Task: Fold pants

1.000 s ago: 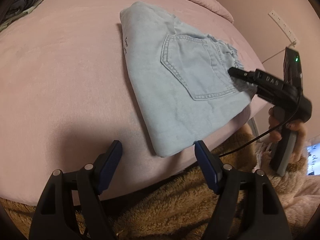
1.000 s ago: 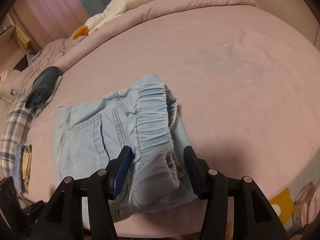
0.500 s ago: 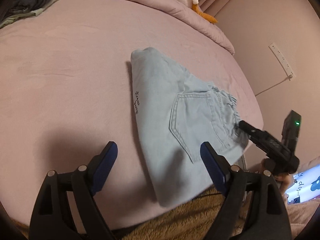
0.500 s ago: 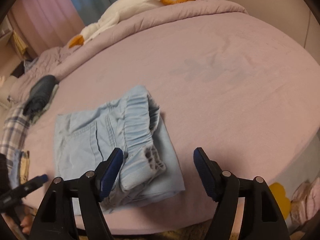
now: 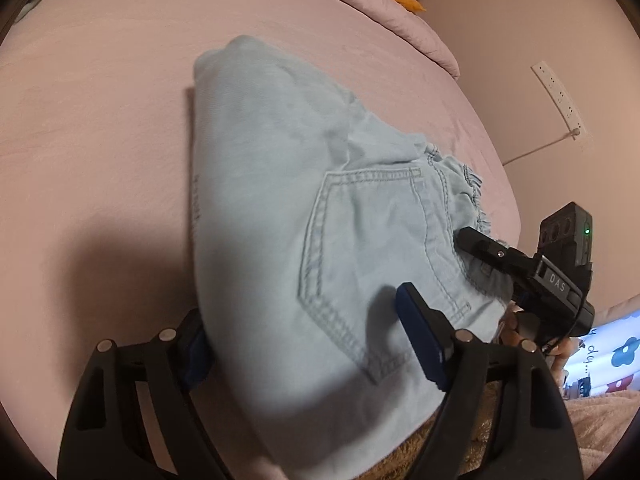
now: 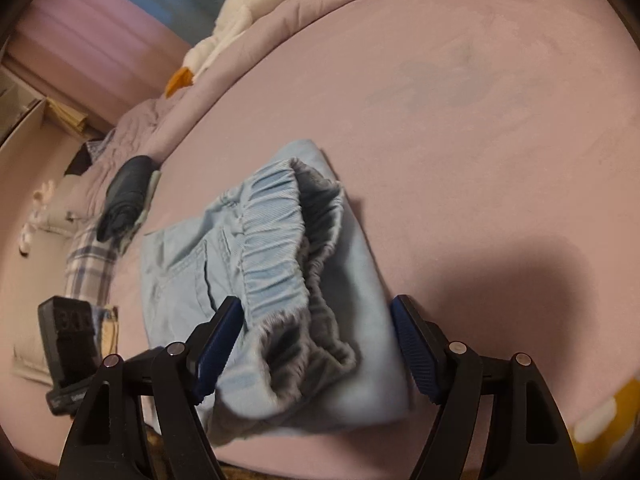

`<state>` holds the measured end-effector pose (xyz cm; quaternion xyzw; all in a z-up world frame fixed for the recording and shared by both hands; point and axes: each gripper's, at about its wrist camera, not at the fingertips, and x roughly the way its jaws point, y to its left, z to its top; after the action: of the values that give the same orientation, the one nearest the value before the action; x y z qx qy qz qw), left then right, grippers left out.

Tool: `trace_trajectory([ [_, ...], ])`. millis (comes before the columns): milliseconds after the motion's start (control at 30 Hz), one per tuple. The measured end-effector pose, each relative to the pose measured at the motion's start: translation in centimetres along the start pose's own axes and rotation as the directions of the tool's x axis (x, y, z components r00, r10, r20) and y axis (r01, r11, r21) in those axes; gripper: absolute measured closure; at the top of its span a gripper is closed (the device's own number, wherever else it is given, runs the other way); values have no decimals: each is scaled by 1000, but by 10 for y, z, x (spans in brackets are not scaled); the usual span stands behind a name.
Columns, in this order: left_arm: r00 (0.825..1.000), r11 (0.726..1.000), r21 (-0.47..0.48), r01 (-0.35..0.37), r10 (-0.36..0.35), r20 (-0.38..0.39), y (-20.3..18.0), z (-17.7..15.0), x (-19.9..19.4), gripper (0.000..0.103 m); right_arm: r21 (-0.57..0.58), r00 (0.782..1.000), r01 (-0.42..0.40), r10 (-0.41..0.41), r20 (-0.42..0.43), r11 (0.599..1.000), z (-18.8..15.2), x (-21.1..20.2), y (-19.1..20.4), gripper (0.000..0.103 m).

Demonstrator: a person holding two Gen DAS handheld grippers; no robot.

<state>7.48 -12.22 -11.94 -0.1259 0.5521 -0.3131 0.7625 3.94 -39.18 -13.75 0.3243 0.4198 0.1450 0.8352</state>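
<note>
A pink bed (image 5: 100,128), its smooth sheet running out of frame on every side, carries a folded pair of pale blue denim pants (image 5: 280,208) at its near edge, by the near right corner. The bundle's near end blurs under the left gripper (image 5: 304,344) and overhangs the bed edge. That gripper's 2 blue-padded fingers stand wide, 1 on top of the denim beside a stitched patch pocket (image 5: 372,264), the other half hidden behind the fold. At the waistband, the right gripper (image 6: 316,344) is spread wide around the ribbed, gathered elastic waistband (image 6: 280,248), its pads clear of the cloth. A rumpled quilt (image 6: 288,12) and a white plush toy (image 6: 228,32) with orange feet, partly cut off, line the far edge. A dark rolled garment (image 6: 124,196) lies at the far left corner.
</note>
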Motion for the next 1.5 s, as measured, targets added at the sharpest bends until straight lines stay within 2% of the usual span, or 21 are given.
trace_trajectory([
  [100,1000,1000,4,-14,14,11,-1,2,1,36,-9,1000,-24,24,-3,1000,3,5,3,27],
  [133,1000,1000,-3,-15,15,19,0,2,0,45,-15,999,-32,32,-4,999,3,6,4,29],
  [167,1000,1000,-14,-10,11,23,1,1,0,52,-18,999,-37,37,-5,999,3,8,6,32],
  [200,1000,1000,-30,-6,7,26,4,1,0,54,-20,999,-39,39,-9,999,3,9,7,39],
  [267,999,998,-55,-8,10,37,7,0,-3,63,-28,999,-50,49,-16,998,2,13,13,55],
  [367,998,995,-95,2,3,61,7,-3,-14,78,-42,1000,-19,20,9,999,0,8,22,59],
  [400,997,995,-100,9,-2,73,5,-3,-20,80,-49,1000,-14,15,23,999,-1,6,25,60],
  [600,986,996,-40,-79,84,147,-8,-11,-60,81,-133,998,0,8,56,991,-11,-9,62,62],
  [933,950,982,-27,-188,189,249,9,-23,-119,81,-246,996,-8,30,86,969,-11,-2,120,62],
  [1133,928,974,-34,-225,225,298,19,-22,-139,81,-300,994,9,23,104,954,-10,5,146,62],
  [1500,901,965,-35,-261,256,349,29,-16,-156,80,-369,990,46,5,137,928,-7,10,177,62],
])
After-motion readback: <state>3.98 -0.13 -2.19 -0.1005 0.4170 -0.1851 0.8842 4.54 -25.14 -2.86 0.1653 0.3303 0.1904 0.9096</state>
